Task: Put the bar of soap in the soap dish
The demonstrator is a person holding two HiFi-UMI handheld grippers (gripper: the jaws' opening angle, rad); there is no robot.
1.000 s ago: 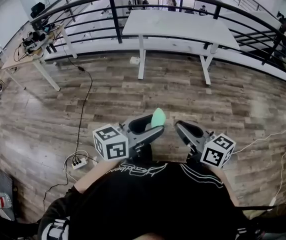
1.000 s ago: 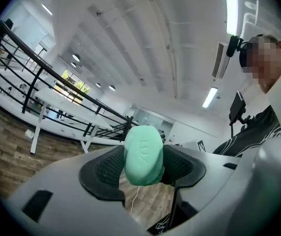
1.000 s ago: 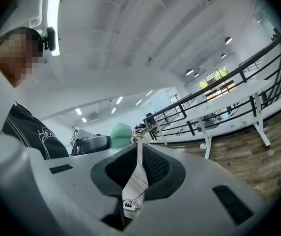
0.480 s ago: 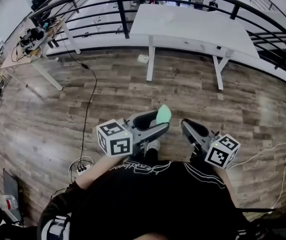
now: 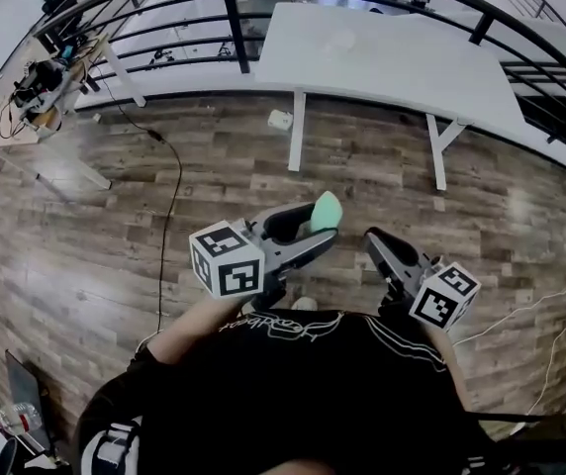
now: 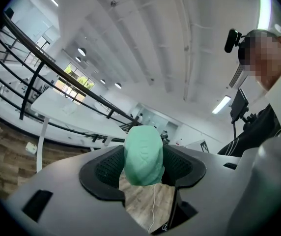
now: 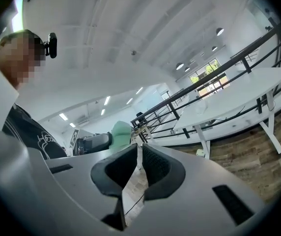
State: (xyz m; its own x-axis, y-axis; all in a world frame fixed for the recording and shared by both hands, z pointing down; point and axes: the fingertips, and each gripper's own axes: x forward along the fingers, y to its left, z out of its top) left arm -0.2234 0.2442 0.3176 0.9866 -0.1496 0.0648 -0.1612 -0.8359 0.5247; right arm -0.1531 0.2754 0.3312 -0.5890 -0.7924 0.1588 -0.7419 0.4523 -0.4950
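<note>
Bottom of the head view: person's black shirt with white print, bare forearms reaching up-frame from it.

Left gripper, lower centre, just left of the middle. Its marker cube is at the near end. The jaws stand wide and are clamped on the bar of soap, which is pale green and rounded. In the left gripper view the bar sits on end between the two black pads, pressed on both sides, with its top rising above them. It is held in the air over the floor, touching nothing else.

Right gripper, just right of the left one and apart from it, marker cube lower right. The jaws are drawn together with only a thin slit between the pads and nothing in it. In the right gripper view the green bar shows to the left of these jaws.

Below both: wood-plank floor. A dark cable runs across it, left of centre.

Farther up-frame: a small white object lies on the floor beside a leg of a long white table, top centre to right. A black railing runs behind the table. A cluttered desk stands at upper left.
</note>
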